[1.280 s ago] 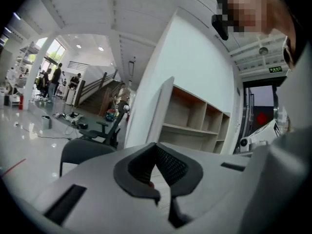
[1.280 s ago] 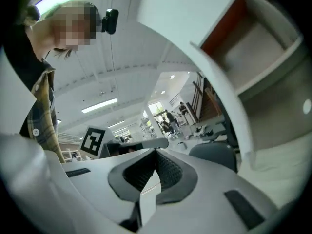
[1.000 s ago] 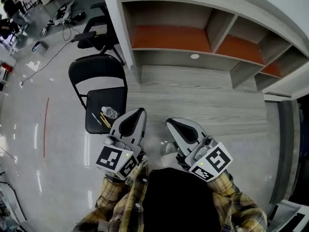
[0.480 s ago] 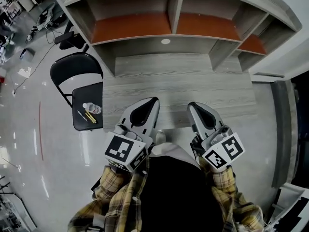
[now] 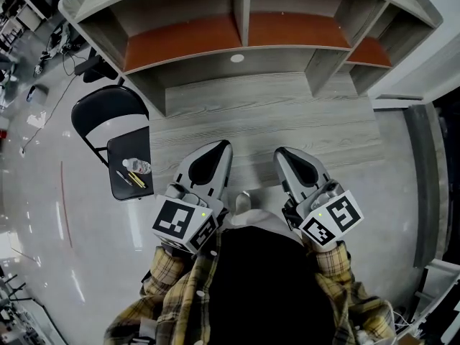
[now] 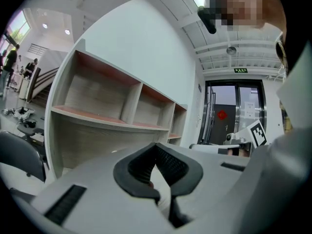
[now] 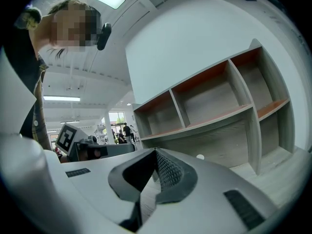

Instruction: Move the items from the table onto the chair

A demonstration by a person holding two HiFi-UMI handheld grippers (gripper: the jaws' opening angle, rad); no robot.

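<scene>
On the seat of the black folding chair (image 5: 100, 103), at the left of the head view, lie a clear water bottle (image 5: 136, 166), a pair of yellow pencils (image 5: 136, 180) just beside it, and 1 darker pen (image 5: 123, 177) next to those; all 3 kinds of item sit well apart from the table. The grey wood table (image 5: 273, 113) shows a bare top across everything visible, and the shelf unit (image 5: 187, 42) standing at its back has empty compartments with orange-brown floors; only a small white round fitting (image 5: 237, 58) shows low on its back panel. The left gripper (image 5: 212, 160) is held level over the near edge of the table, its ribbed pads (image 6: 170, 167) brought together to a point with nothing between them. The right gripper (image 5: 291, 165) is beside it, likewise aimed at the shelves, its 2 jaws closed on each other and empty. Judged from how things lie, the transfer looks finished or very nearly so: nothing is carried, nothing shows on the table, and the goods are on the chair. The 1 reservation is the near strip of table, which the 2 grippers and the person's body cover; anything there cannot be ruled out.
</scene>
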